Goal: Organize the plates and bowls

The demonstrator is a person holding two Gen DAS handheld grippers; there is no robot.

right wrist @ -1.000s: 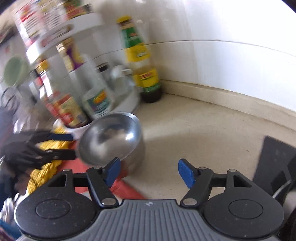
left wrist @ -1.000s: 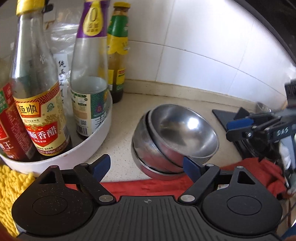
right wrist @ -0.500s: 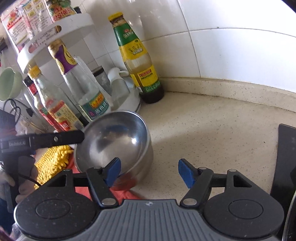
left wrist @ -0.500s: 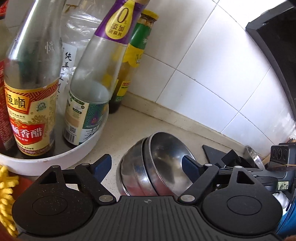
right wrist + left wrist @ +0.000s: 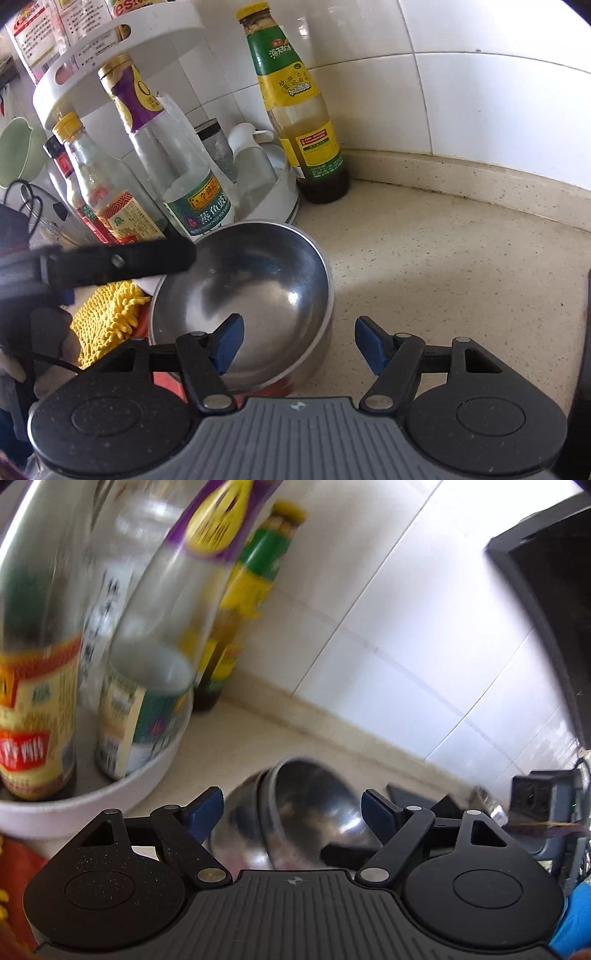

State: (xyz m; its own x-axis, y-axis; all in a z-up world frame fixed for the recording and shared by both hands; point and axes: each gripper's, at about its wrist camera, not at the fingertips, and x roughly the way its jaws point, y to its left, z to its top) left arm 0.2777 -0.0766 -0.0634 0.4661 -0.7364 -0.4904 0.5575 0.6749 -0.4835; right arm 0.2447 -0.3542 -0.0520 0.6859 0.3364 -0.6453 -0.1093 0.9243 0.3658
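Left wrist view: over the last second the left tongs have swung up and in, so the nested steel bowls, earlier mid-frame, now sit low in the frame between the blue pads, half hidden by the housing. The tongs are released, gripping nothing; I judge this an approach to the stack. The frame is blurred; bottles in a white rack fill the left.

Right wrist view: the bowls have grown larger, centre-left, tilted, resting on the speckled counter and a red cloth. The right tongs are also released, one pad over the rim. The bowls look shiny, dry and empty.
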